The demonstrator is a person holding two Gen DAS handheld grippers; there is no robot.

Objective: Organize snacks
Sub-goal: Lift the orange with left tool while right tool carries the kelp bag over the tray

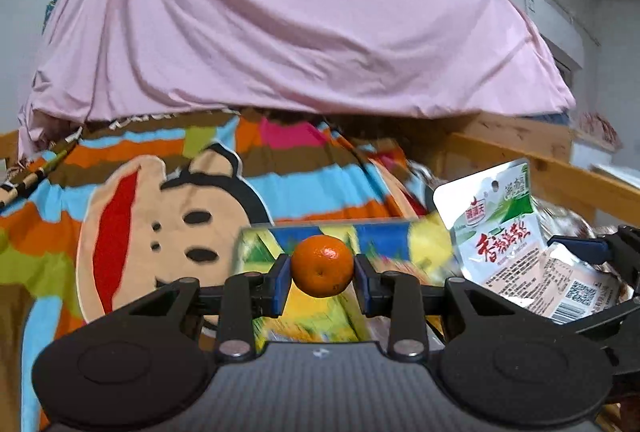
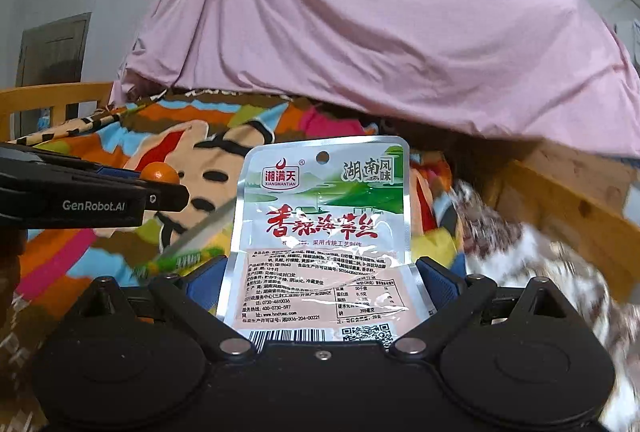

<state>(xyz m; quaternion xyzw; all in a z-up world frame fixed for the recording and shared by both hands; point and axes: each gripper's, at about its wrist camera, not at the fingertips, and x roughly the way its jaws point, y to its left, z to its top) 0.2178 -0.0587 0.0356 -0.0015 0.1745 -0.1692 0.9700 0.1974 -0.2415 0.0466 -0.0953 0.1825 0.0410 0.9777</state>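
Plainly, the clearest writing sat on the white snack pouch (image 2: 320,232): a red logo reading "XIANGMANTIAN" with the characters 湘满天 above it, 湖南风味 at the top right corner, and big red characters 香辣海带丝 across the middle. Lower down ran a pink panel of fine print, a phone line "400-0730-597", a barcode and a QR code at the bottom edge. The right gripper (image 2: 322,272) had its blue pads closed against the pouch's two side edges, holding it upright with the hang-hole on top. The same pouch (image 1: 504,228) showed at the right of the left wrist view, tilted.

"GenRobot.AI" was printed in white on the side of the left gripper (image 2: 96,206) where it reached in from the left edge of the right wrist view. That left gripper (image 1: 322,274) was closed on a small orange mandarin (image 1: 322,266), pinched between its blue pads.

Beneath both lay a striped blanket (image 1: 132,232) with a cartoon face, and just behind the mandarin a blurred yellow-and-blue snack bag (image 1: 380,236). A pink sheet (image 1: 280,24) draped over the back, above a wooden bed rail (image 1: 560,172) at the right. A blurred brown-and-white wrapper (image 2: 520,244) lay near the rail.
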